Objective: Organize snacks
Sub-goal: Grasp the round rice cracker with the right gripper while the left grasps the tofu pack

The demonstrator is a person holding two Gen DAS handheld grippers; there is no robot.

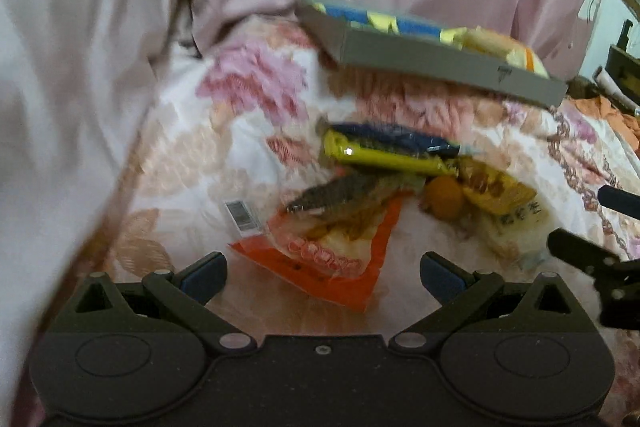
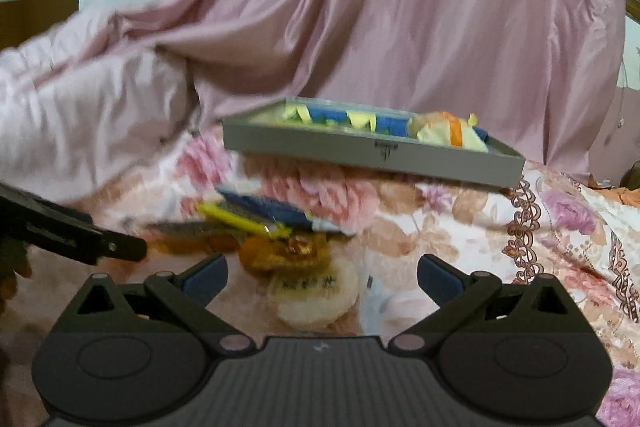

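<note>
Both the left tongs (image 1: 322,269) and right tongs (image 2: 322,269) hang released, low in frame, before loose snack packets (image 1: 360,211). Likely next: pinching one for the grey tray (image 2: 372,151) behind.

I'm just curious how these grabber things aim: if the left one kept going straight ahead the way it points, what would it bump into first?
Most likely the orange snack packet, lying on the floral bedspread between the open fingers of the left gripper. Depth is hard to judge in this blurred view.

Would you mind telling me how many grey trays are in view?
1: the grey tray sits on the floral bedspread beyond the loose snack pile, already holding some packets. None seems hidden.
</note>
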